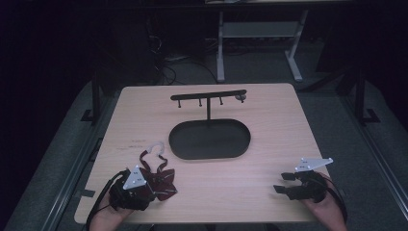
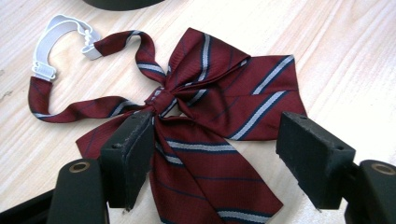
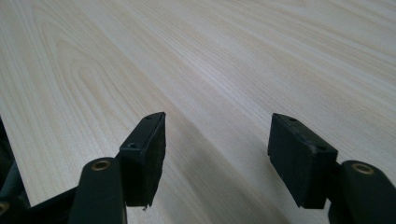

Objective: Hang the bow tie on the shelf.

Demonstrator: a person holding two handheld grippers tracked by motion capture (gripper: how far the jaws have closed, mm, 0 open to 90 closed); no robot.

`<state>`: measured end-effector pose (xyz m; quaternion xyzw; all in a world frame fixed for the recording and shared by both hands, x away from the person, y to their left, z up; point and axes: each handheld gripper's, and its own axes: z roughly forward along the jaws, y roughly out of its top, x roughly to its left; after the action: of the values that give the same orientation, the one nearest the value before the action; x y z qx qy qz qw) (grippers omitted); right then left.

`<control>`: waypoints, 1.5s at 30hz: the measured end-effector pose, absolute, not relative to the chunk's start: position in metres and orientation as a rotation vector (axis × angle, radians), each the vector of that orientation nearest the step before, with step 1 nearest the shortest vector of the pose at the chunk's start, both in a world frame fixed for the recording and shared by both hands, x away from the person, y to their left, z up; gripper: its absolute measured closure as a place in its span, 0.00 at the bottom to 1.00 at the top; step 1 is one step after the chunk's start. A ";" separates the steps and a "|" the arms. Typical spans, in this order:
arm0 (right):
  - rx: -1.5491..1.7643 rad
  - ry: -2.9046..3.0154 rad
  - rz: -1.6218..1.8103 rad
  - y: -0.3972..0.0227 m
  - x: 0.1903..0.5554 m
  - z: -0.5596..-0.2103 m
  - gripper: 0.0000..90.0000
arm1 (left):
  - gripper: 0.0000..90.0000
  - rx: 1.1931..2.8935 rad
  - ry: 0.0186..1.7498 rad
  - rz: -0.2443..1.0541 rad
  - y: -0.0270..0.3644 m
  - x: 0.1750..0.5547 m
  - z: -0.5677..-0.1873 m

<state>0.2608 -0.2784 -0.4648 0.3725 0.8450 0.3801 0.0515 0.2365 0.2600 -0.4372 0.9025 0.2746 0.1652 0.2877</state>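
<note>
At seven o'clock on the table [image 1: 269, 101] lies the bow tie [image 2: 210, 116] — left gripper [image 2: 215, 158] spread wide over it, not pinching; right gripper [image 3: 217, 158] at five o'clock — also spread, empty.

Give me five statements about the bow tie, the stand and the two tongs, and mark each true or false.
1. The left tongs stand open with the striped maroon bow tie lying between the jaws. True.
2. The bow tie hangs from a hook of the black stand. False: it lies flat on the table, near the left tongs.
3. The right tongs grip the bow tie's strap. False: they are open over bare wood.
4. The bow tie's white elastic strap lies on the table. True.
5. The stand's oval tray holds the bow tie. False: nothing lies in it.
</note>
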 end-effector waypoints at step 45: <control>1.062 2.571 1.157 -0.267 0.248 -0.454 0.40 | 0.36 2.516 0.600 0.449 0.268 0.281 -0.383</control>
<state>0.2478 -0.2672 -0.4537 0.3519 0.8516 0.3832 0.0646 0.2809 0.2677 -0.3827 0.9267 0.2208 0.1655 0.2551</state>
